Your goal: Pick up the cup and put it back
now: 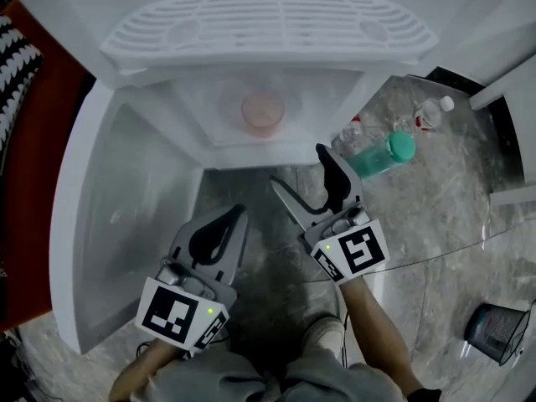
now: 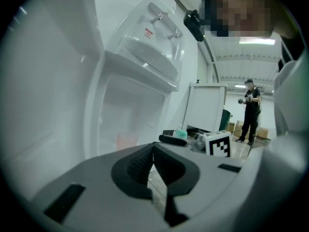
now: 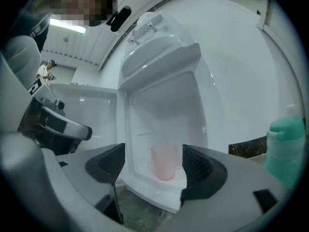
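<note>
A translucent pink cup (image 1: 263,111) stands upright on the white shelf (image 1: 251,149) inside an open white fridge. My right gripper (image 1: 299,167) is open just in front of the shelf's edge, short of the cup and touching nothing. In the right gripper view the cup (image 3: 164,162) shows through the gap of the right gripper (image 3: 152,165), farther back on the shelf. My left gripper (image 1: 239,213) hangs lower and to the left, jaws shut and empty. In the left gripper view the left gripper (image 2: 152,151) points toward the fridge, and the cup (image 2: 126,140) shows faintly beyond.
The fridge door (image 1: 100,224) stands open at the left, and a white slotted panel (image 1: 268,23) tops the fridge. A teal bottle (image 1: 381,153) and a clear water bottle (image 1: 427,114) lie on the marbled floor at the right. A dark bin (image 1: 494,329) sits at the lower right. A person (image 2: 250,111) stands far off.
</note>
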